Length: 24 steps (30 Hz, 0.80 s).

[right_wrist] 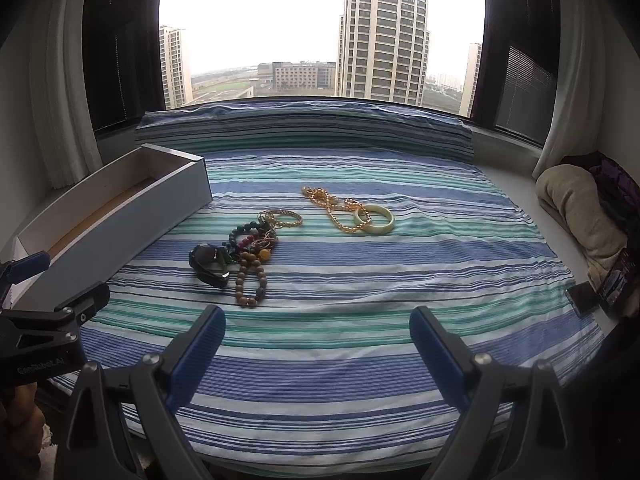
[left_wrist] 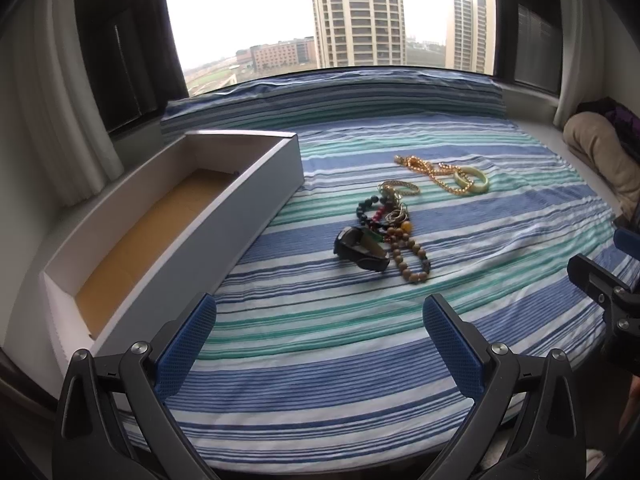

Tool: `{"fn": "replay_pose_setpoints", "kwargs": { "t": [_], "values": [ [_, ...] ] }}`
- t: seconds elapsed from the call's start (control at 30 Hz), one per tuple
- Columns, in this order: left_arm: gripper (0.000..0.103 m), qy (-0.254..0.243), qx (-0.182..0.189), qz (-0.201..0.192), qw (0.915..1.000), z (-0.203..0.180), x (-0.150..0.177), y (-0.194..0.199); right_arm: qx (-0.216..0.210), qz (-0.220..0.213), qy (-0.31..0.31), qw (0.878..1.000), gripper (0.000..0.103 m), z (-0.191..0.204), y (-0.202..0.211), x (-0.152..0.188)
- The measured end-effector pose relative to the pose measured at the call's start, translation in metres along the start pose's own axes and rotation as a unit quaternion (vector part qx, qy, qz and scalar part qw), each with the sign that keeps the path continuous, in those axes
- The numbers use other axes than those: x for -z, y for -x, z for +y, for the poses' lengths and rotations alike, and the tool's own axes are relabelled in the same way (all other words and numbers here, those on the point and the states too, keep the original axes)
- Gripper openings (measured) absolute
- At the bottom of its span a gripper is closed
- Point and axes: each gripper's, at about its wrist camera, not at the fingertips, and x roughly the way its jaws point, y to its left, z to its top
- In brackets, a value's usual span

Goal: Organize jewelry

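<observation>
Jewelry lies on a striped cloth (left_wrist: 320, 328). A black watch (left_wrist: 360, 250) (right_wrist: 208, 264), a wooden bead bracelet (left_wrist: 412, 258) (right_wrist: 250, 280), dark and coloured bead bracelets (left_wrist: 370, 210) (right_wrist: 244, 240) and a gold bracelet (left_wrist: 402, 188) (right_wrist: 282, 218) form one pile. Farther back, a gold chain (left_wrist: 430, 170) (right_wrist: 332, 204) lies partly under a pale green bangle (left_wrist: 472, 180) (right_wrist: 375, 219). A long white box (left_wrist: 256, 196) (right_wrist: 120, 216) with a brown floor stands open on the left. My left gripper (left_wrist: 320, 334) and right gripper (right_wrist: 318, 338) both hang open and empty, short of the pile.
A window (right_wrist: 320, 28) runs behind the cloth's raised back fold (left_wrist: 332, 96). Curtains (left_wrist: 60, 120) hang at both sides. A beige cushion (right_wrist: 580, 208) and a dark phone-like object (right_wrist: 584, 298) lie on the ledge at right. The right gripper's body (left_wrist: 604, 288) shows at the left view's edge.
</observation>
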Motion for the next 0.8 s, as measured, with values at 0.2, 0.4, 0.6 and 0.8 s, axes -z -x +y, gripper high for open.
{"fn": "replay_pose_setpoints", "kwargs": {
  "t": [0.2,0.4,0.6,0.8],
  "values": [
    [0.103,0.000,0.002,0.002,1.0000,-0.0007,0.0003,-0.0001,0.000,0.000,0.000,1.000,0.095,-0.0006,-0.0002,-0.0003],
    [0.103,0.003,0.004,0.007,1.0000,0.0006,0.0006,-0.0018,0.003,0.000,-0.001,1.000,0.095,-0.0014,0.0000,0.0003],
    [0.103,0.004,0.002,0.009,1.0000,0.0015,0.0006,-0.0021,-0.001,0.001,-0.002,1.000,0.095,-0.0007,-0.0013,0.0003],
    [0.103,0.000,0.002,0.012,0.9999,-0.0008,0.0004,-0.0045,0.000,0.005,-0.006,1.000,0.095,-0.0023,-0.0055,0.0014]
  ]
}}
